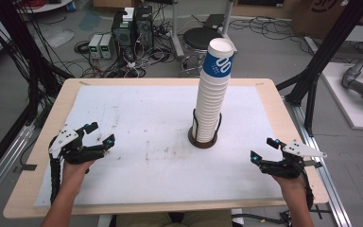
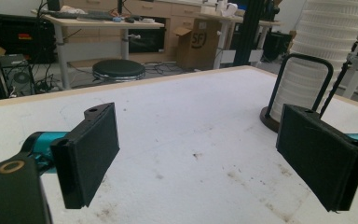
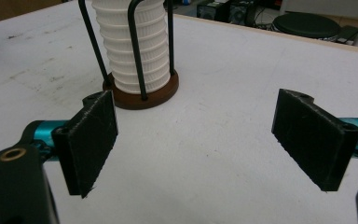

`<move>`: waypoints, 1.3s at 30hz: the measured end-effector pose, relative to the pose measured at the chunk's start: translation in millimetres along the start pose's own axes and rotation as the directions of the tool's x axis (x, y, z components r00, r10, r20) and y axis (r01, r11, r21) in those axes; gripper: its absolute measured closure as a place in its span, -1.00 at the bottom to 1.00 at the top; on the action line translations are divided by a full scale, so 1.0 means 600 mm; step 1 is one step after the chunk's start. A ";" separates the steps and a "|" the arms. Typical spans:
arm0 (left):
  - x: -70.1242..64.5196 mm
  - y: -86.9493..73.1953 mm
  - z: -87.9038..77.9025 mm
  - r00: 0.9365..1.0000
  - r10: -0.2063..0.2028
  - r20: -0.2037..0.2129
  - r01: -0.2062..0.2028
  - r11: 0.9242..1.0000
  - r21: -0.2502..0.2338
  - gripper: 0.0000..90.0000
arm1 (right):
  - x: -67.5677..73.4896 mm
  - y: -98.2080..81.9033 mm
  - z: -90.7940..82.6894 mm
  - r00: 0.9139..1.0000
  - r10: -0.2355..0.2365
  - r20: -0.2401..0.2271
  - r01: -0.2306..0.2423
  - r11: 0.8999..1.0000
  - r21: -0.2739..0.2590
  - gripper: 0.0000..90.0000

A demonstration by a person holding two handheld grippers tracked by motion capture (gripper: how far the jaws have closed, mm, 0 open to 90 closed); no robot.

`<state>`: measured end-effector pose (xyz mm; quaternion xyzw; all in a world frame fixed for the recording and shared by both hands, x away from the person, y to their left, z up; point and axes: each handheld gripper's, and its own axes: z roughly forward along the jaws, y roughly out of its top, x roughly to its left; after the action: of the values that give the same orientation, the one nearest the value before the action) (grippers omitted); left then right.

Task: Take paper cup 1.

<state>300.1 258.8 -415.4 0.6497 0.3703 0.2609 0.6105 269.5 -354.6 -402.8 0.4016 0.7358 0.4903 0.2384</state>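
A tall stack of white paper cups point(image 1: 211, 101) stands upside down in a black wire holder on a round brown base point(image 1: 203, 137) near the middle of the table; the top cup has a blue band. My left gripper point(image 1: 100, 134) rests low at the table's left side, open, nothing between its jaws. My right gripper point(image 1: 263, 149) sits at the right side, also open and empty. In the left gripper view the cup stack point(image 2: 324, 51) rises at the far right, beyond my left gripper point(image 2: 214, 158). In the right gripper view the cup stack point(image 3: 137, 46) and base point(image 3: 142, 95) stand ahead, left of centre, beyond my right gripper point(image 3: 198, 149).
A white sheet point(image 1: 156, 156), smudged in places, covers the wooden table point(image 1: 23, 189). Beyond the far edge stand a black stool point(image 1: 199, 39), computer boxes point(image 1: 132, 28) and tangled cables on the floor. Black frame legs point(image 1: 319, 71) rise at the right.
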 end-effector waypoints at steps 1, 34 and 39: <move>0.000 0.000 0.000 1.000 -0.003 -0.001 0.003 1.000 -0.002 -0.71 | 0.000 0.000 0.000 1.000 0.001 0.000 -0.001 1.000 0.000 -0.68; -0.019 -0.004 0.000 0.999 0.013 0.035 -0.013 1.000 0.010 -0.71 | 0.046 0.085 0.003 0.986 -0.021 -0.165 0.008 0.997 -0.077 -0.68; -0.018 -0.004 -0.002 0.999 0.017 0.029 -0.017 1.000 0.012 -0.71 | 0.056 0.154 0.002 0.978 -0.066 -0.199 0.046 0.993 -0.104 -0.68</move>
<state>292.4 251.0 -416.7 0.6603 0.3572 0.2544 0.6097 284.4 -307.9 -317.3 0.3163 0.7420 0.5577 0.1958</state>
